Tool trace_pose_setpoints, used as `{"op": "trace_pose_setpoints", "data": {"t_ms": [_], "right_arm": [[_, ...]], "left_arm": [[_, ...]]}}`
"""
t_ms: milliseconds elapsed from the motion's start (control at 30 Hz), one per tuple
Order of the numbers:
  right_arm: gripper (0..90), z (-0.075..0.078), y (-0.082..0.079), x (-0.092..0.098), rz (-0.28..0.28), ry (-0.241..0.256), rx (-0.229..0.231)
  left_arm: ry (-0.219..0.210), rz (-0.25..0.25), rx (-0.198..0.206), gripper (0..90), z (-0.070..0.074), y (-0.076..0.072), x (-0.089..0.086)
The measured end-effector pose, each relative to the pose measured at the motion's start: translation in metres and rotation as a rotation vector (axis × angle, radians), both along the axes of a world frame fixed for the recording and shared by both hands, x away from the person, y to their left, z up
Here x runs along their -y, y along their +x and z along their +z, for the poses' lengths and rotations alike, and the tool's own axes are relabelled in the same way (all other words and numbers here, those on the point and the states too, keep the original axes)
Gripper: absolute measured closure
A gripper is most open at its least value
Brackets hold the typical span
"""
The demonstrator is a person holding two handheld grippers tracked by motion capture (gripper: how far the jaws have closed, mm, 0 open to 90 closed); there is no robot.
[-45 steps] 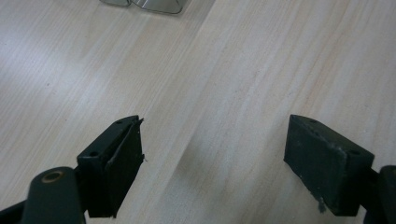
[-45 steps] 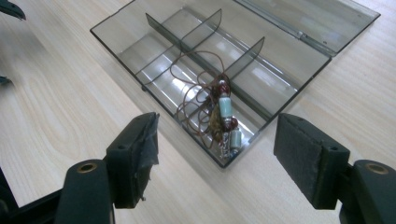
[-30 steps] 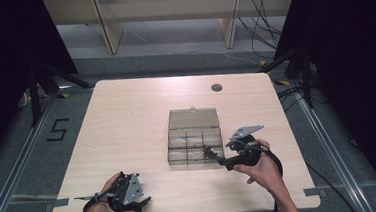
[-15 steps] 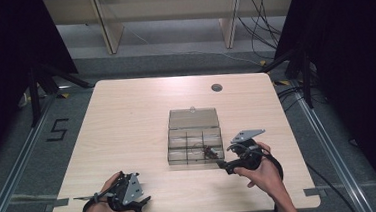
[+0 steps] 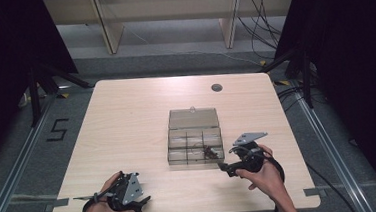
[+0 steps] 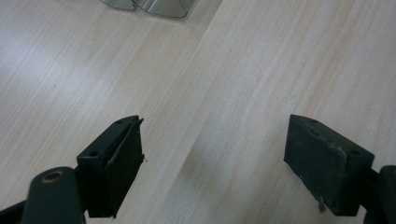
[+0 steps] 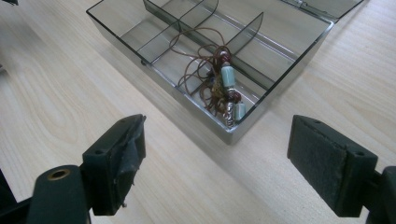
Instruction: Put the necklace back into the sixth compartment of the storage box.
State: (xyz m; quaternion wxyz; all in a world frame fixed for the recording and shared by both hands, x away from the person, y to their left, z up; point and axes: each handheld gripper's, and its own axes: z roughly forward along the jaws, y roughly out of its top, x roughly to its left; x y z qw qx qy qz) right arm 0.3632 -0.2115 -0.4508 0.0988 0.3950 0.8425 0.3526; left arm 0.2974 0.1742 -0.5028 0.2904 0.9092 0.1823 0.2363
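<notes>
Plainly: beaded cord necklace [image 7: 219,84] bunched in clear box [image 7: 299,51].

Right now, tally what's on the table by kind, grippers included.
Clear divided boxes: 1, box, lid open
Beaded cord pieces: 1, beaded cord, lying in the box at its near right corner
Grippers: 2, left gripper and right gripper, both open, holding nothing
Total: 4
</notes>
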Motion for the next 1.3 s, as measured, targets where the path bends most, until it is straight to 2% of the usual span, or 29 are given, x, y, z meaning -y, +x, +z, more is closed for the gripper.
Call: {"op": "trace_pose_setpoints", "data": {"t_ms": [133,167,200,233,267,300,333,367,433,467,500,533,700,733,800,900,933,1000,1033,1100,1167,1267,1300], "right_arm": [[19.9,0.0,-0.001,0.001,0.007,-0.014,-0.012],[19.9,-0.003,-0.001,0.001,0.003,0.001,0.013],[19.9,-0.002,-0.002,0.002,0.001,0.002,-0.001],[19.9,-0.002,-0.002,0.003,0.006,-0.009,-0.009],[19.9,-0.003,-0.002,0.003,-0.001,0.008,-0.005],[19.9,-0.004,-0.002,0.004,0.003,-0.004,0.015],[19.9,-0.004,-0.003,0.003,-0.003,0.011,0.0],[19.9,-0.003,-0.003,0.005,0.006,-0.003,-0.012],[19.7,-0.004,-0.004,0.006,0.004,-0.007,-0.013],[19.7,-0.007,-0.004,0.005,0.001,0.014,-0.006],[19.7,-0.007,-0.004,0.006,0.014,-0.01,-0.007],[19.7,-0.007,-0.004,0.007,0.014,-0.011,-0.006],[19.4,-0.008,-0.006,0.008,0.0,0.004,-0.012],[19.4,-0.01,-0.006,0.007,-0.002,0.011,0.017],[19.4,-0.009,-0.007,0.008,0.001,0.004,-0.011],[19.4,-0.012,-0.009,0.008,-0.003,0.023,-0.004],[19.3,-0.011,-0.009,0.008,-0.001,0.007,-0.015],[18.9,-0.013,-0.009,0.009,0.004,0.009,0.007],[18.7,-0.012,-0.01,0.009,-0.002,0.014,-0.006],[18.0,-0.014,-0.011,0.009,-0.009,0.029,0.0],[16.2,-0.014,-0.012,0.011,-0.011,0.012,-0.005],[16.5,-0.016,-0.013,0.012,-0.025,0.03,0.005],[16.4,-0.014,-0.014,0.013,-0.018,0.02,-0.001]], "left_arm": [[-0.004,-0.001,-0.002,19.3,0.0,0.0,0.0],[-0.004,-0.001,-0.002,19.2,0.0,0.0,0.0],[0.007,-0.002,-0.008,19.3,0.001,0.0,-0.001],[-0.003,0.0,0.0,19.2,0.0,0.0,0.0],[-0.008,0.002,-0.001,19.2,0.0,0.0,0.0],[-0.009,0.002,-0.001,19.2,0.0,0.0,0.0],[-0.004,0.002,0.001,19.2,0.0,0.0,0.0],[-0.004,0.002,0.001,19.2,0.0,0.0,0.0],[-0.008,0.002,-0.001,19.2,0.0,0.0,0.0],[-0.008,0.002,-0.001,19.2,0.0,-0.001,0.0],[-0.009,0.002,0.0,19.2,0.0,0.0,0.0],[-0.009,0.003,0.0,19.2,0.0,0.0,0.0],[-0.003,0.002,0.001,19.2,0.0,0.0,0.0],[-0.003,0.002,0.001,19.2,0.0,0.0,0.0],[-0.008,0.001,-0.001,19.2,0.0,0.0,0.0],[-0.006,0.003,0.001,19.2,0.001,0.0,-0.001],[-0.005,0.003,0.001,19.1,0.0,0.0,0.0],[-0.003,0.002,0.001,19.2,0.0,0.0,0.0],[-0.003,0.002,0.001,19.1,0.0,0.0,0.0],[-0.003,0.003,0.0,19.1,0.0,0.0,0.0],[0.0,0.003,0.002,19.1,0.0,0.0,0.0],[-0.005,0.002,0.0,19.1,0.0,0.0,-0.001],[-0.005,0.002,0.0,19.1,0.001,0.0,-0.001]]}}
